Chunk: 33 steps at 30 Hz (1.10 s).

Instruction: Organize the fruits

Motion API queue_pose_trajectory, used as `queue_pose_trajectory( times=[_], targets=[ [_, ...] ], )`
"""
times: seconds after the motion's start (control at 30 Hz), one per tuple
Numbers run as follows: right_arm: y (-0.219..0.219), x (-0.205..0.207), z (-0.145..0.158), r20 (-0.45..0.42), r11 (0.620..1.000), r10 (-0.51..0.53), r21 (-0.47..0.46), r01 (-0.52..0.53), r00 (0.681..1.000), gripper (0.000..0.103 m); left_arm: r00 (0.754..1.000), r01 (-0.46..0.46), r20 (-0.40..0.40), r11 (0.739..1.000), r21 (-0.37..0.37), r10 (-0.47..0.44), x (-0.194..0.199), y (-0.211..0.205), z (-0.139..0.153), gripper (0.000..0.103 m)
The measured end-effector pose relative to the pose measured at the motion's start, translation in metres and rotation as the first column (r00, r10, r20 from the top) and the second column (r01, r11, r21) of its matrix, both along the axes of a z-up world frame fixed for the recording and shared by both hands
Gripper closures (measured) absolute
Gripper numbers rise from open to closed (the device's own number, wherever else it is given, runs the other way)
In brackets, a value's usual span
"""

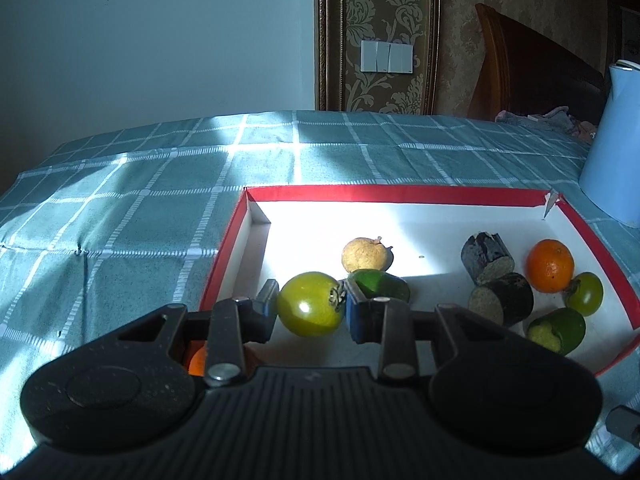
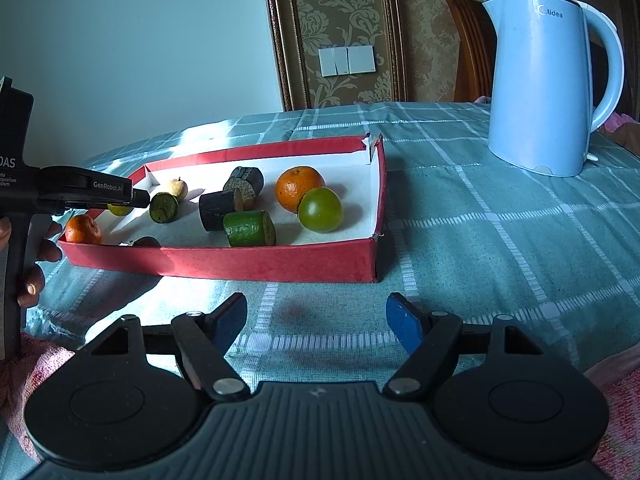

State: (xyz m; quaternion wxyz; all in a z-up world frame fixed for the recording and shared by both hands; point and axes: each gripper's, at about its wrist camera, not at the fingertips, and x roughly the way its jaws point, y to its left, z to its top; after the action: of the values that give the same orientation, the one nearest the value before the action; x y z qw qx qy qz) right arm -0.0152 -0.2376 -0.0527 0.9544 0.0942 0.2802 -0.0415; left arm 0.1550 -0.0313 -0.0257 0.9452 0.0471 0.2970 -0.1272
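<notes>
A red-rimmed white tray (image 1: 400, 194) (image 2: 280, 260) lies on the checked cloth. My left gripper (image 1: 311, 306) is shut on a green tomato (image 1: 310, 304) and holds it above the tray's left part; from the right wrist view it shows at the tray's left end (image 2: 120, 200). In the tray lie a yellow fruit (image 1: 364, 255), a green cut piece (image 1: 384, 283), two dark cut pieces (image 1: 486, 258), an orange (image 1: 549, 265) (image 2: 298, 188), another green tomato (image 1: 585, 294) (image 2: 320, 209) and a green piece (image 1: 558, 330) (image 2: 250, 228). A second orange (image 2: 83, 229) sits at the tray's left corner. My right gripper (image 2: 316, 320) is open and empty over the cloth in front of the tray.
A light blue kettle (image 2: 544, 80) (image 1: 612, 144) stands on the table right of the tray. A wooden chair back (image 1: 528, 68) and a papered wall lie behind. A pink towel (image 2: 40, 364) lies at the near edge.
</notes>
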Motion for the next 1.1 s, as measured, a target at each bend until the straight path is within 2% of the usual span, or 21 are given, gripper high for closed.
queue_pose_trajectory(
  times=[0.4,0.5,0.57,0.6,0.63,0.97,1.1],
  targets=[
    [0.001,0.001,0.0,0.001,1.0,0.0,0.002,0.0,1.0,0.027,1.0,0.017,0.02,1.0,0.005,-0.017,-0.005,0.0,-0.001,0.071],
    [0.0,0.001,0.0,0.002,1.0,0.0,0.004,0.0,1.0,0.027,0.999,0.027,0.033,1.0,0.005,-0.027,-0.008,0.0,-0.001,0.064],
    [0.0,0.001,0.0,0.002,1.0,0.0,0.004,0.0,1.0,0.027,0.999,0.016,0.046,1.0,0.015,-0.017,-0.01,-0.001,-0.001,0.052],
    [0.001,0.001,0.0,0.002,1.0,0.001,0.004,-0.001,1.0,0.027,0.999,0.002,0.053,1.0,0.021,-0.003,-0.011,-0.001,-0.001,0.031],
    [0.0,0.001,0.0,0.001,1.0,0.0,0.004,-0.001,1.0,0.027,0.998,-0.003,0.061,1.0,0.02,0.002,-0.013,0.001,-0.002,0.021],
    [0.0,0.0,0.0,0.001,1.0,0.0,0.006,0.0,1.0,0.027,0.998,0.002,0.07,1.0,0.03,-0.004,-0.023,0.003,0.0,0.021],
    [0.0,-0.001,0.0,0.002,1.0,-0.006,0.007,0.006,1.0,0.027,0.997,-0.001,0.072,1.0,0.021,-0.001,-0.029,0.005,0.002,0.016]
  ],
)
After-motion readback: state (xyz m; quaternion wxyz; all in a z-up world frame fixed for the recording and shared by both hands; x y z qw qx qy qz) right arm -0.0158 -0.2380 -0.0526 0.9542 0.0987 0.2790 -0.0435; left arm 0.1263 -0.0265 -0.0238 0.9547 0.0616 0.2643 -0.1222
